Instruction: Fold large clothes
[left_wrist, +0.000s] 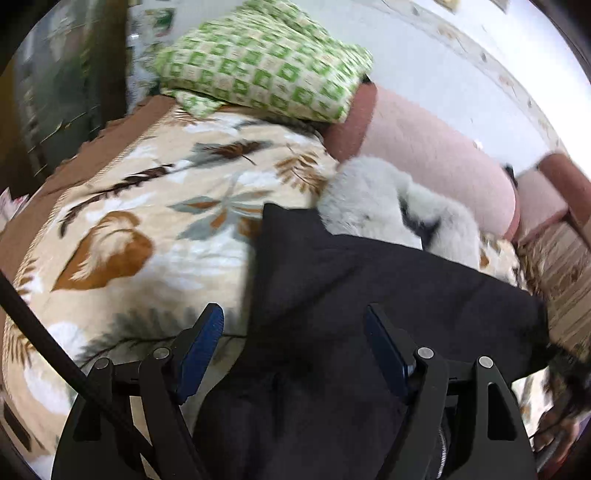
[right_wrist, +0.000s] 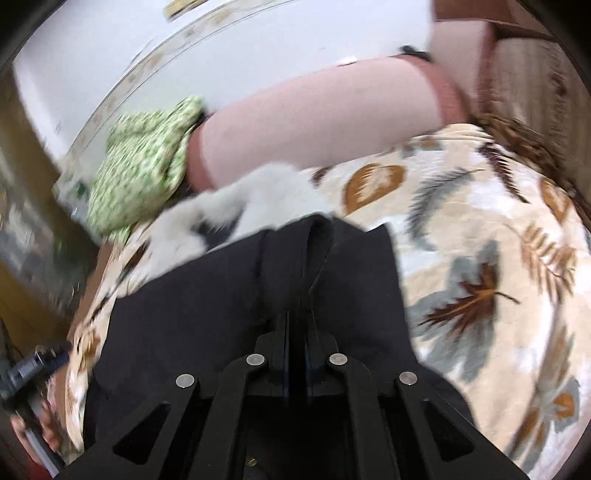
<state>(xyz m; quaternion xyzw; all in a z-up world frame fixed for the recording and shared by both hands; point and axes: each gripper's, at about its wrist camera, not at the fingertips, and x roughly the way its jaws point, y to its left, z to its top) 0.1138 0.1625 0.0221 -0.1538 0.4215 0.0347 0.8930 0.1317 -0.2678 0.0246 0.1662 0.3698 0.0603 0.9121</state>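
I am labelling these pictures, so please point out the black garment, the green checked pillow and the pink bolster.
black garment (left_wrist: 369, 295), left wrist view, on its flat middle.
green checked pillow (left_wrist: 258, 66), left wrist view, on its top face.
pink bolster (right_wrist: 314, 110), right wrist view, on its long side.

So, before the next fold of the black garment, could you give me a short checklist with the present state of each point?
1. Right hand-held gripper shut on the black garment: ok, fabric bunches between its closed fingers.
2. Left hand-held gripper ready to grasp: ok, open, garment lies between its fingers, not pinched.
3. Garment spread flat on the leaf blanket: not ok, a ridge rises in front of the right gripper.
4. Fold area free: not ok, the white fluffy item touches the garment's far edge.
5. Green pillow out of the way: ok, well behind.
6. Garment's near edge aligned: cannot tell, hidden under the grippers.
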